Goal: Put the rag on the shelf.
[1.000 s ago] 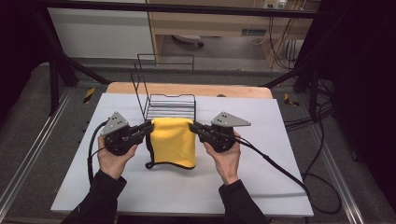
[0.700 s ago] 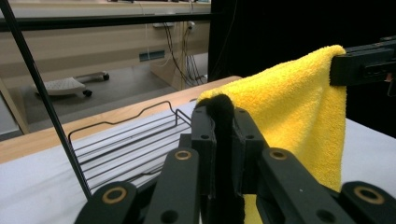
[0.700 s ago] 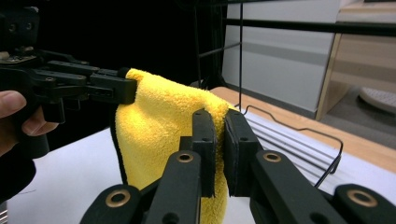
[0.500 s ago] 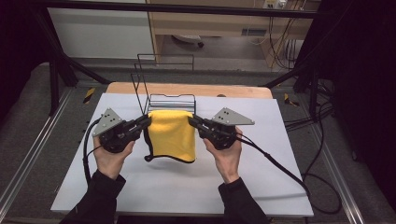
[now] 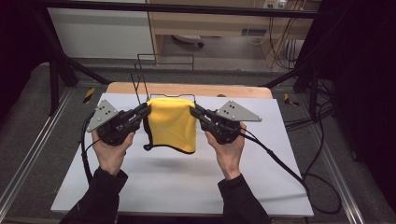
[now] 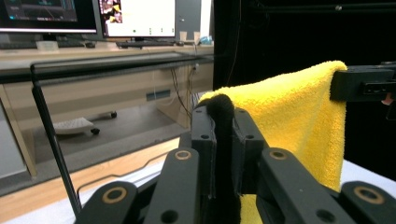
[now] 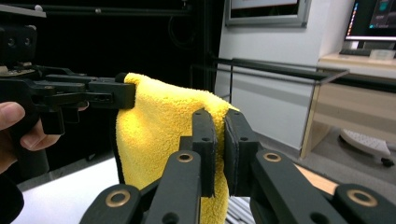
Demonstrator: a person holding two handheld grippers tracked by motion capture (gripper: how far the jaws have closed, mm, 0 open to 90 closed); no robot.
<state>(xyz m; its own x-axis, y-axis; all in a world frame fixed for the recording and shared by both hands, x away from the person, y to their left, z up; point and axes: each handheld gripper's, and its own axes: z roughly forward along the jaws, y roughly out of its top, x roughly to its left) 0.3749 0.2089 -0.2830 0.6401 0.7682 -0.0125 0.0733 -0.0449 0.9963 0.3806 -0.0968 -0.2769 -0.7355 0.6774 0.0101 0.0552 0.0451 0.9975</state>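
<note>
The left gripper (image 5: 143, 111) has its black jaws pinched on the upper left corner of the fluffy yellow microfibre cloth with dark edging (image 5: 172, 123). The cloth hangs folded in the air above the white table board (image 5: 187, 186), stretched between both grippers, in front of the thin black wire rack (image 5: 140, 77). On the cloth's other upper corner, the right gripper (image 5: 196, 112) is clamped, jaws nearly together on the fabric.
</note>
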